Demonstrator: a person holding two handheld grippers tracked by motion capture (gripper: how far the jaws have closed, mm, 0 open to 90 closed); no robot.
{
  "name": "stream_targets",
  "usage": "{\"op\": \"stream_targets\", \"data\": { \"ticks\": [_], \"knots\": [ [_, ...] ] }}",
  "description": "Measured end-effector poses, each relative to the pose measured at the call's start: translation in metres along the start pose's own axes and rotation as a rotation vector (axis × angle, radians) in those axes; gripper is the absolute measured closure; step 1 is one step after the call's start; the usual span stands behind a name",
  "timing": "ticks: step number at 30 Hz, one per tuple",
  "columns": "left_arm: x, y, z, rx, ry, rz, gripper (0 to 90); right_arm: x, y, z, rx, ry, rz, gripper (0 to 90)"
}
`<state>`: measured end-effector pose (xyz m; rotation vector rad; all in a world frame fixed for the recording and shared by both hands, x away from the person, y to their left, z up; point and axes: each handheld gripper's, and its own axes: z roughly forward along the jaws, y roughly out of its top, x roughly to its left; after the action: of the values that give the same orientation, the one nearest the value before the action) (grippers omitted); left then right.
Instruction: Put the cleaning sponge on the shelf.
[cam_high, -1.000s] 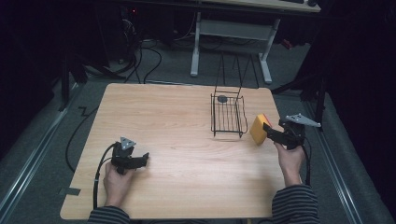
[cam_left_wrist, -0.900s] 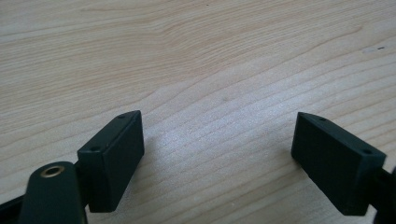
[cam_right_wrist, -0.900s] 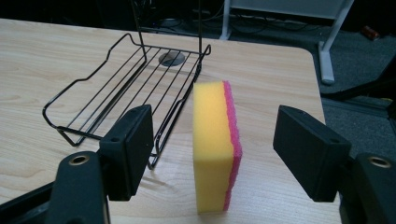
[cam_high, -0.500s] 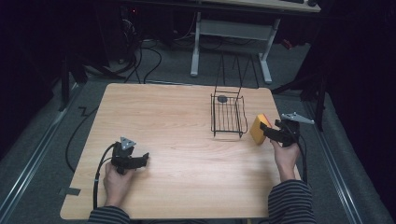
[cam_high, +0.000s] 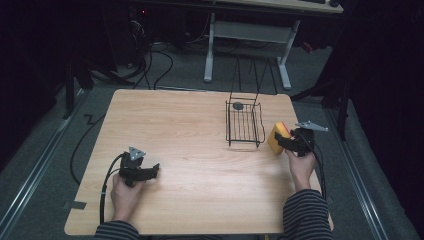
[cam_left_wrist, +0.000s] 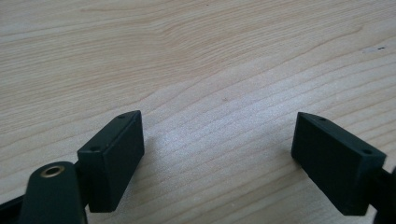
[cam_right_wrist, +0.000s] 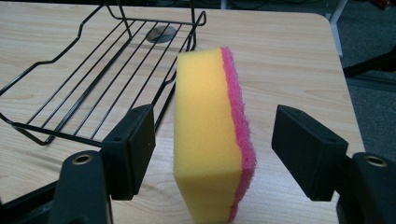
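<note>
You work at a light wooden table (cam_high: 190, 130) on grey floor (cam_high: 45, 150). Far behind, a white-legged desk (cam_high: 250, 30) stands in darkness, cables (cam_high: 160, 65) trailing left.

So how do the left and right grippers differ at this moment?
The right gripper has a yellow-and-pink sponge standing on edge between its jaws, beside the wire rack; the left gripper has bare table between its jaws. Both are open.
</note>
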<state>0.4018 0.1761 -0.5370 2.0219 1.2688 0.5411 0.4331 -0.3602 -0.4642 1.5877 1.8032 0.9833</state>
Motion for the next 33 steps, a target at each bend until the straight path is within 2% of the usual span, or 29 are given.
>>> {"op": "stream_targets", "data": {
  "ticks": [5,8,16,26,33],
  "knots": [
    [0.000,0.000,0.000,0.000,0.000,0.000,17.6,0.001,-0.001,0.004,0.000,0.007,0.002,31.1],
    [0.000,0.000,0.000,0.000,0.000,0.000,17.6,0.001,-0.002,0.007,0.012,0.017,0.021,33.8],
    [0.000,0.000,0.000,0.000,0.000,0.000,17.6,0.001,-0.005,0.015,0.033,0.012,0.036,36.3],
    [0.000,0.000,0.000,0.000,0.000,0.000,17.6,0.000,-0.007,0.019,0.034,0.010,0.033,44.1],
    [0.000,0.000,0.000,0.000,0.000,0.000,17.6,0.002,-0.007,0.020,0.039,-0.001,0.008,52.1]
  ]
}}
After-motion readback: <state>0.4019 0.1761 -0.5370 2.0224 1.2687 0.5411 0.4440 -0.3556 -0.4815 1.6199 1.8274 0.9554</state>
